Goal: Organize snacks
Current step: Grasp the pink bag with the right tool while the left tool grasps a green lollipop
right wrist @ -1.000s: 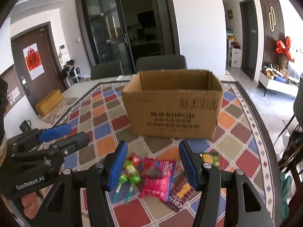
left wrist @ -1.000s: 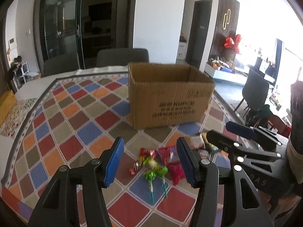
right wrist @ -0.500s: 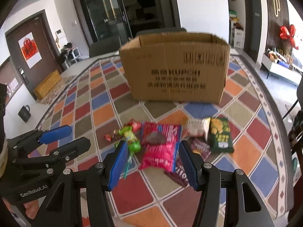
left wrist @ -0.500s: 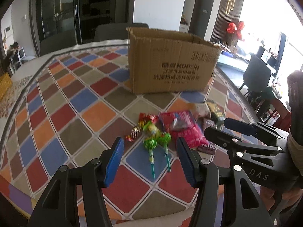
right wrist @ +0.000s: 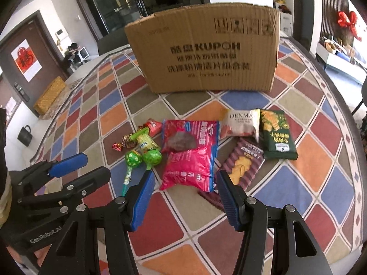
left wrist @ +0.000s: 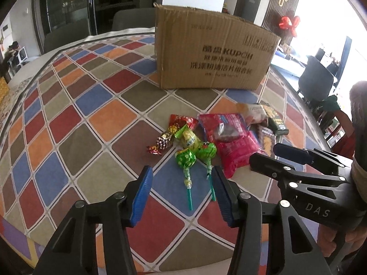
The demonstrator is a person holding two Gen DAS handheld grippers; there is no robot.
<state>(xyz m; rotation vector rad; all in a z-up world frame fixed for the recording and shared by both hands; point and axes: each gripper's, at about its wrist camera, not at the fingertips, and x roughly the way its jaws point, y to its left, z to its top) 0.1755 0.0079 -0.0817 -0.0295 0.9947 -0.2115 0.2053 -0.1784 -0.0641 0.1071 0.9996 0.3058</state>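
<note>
Cardboard box (right wrist: 206,52) sits toward the far edge of our checkered tablecloth (left wrist: 68,123), snacks piled just in front: pink bag (right wrist: 190,153), two green lollipops (left wrist: 195,158). Left gripper (left wrist: 182,192) has just been closing, empty over the lollipop sticks; right gripper (right wrist: 183,197) half open, holding nothing.

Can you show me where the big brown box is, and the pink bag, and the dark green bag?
Brown cardboard box (right wrist: 206,52), right wrist view, on its printed front wall.
Pink plastic snack bag (right wrist: 190,158), right wrist view, on its middle.
Dark green snack packet (right wrist: 278,137), right wrist view, on its printed face.
</note>
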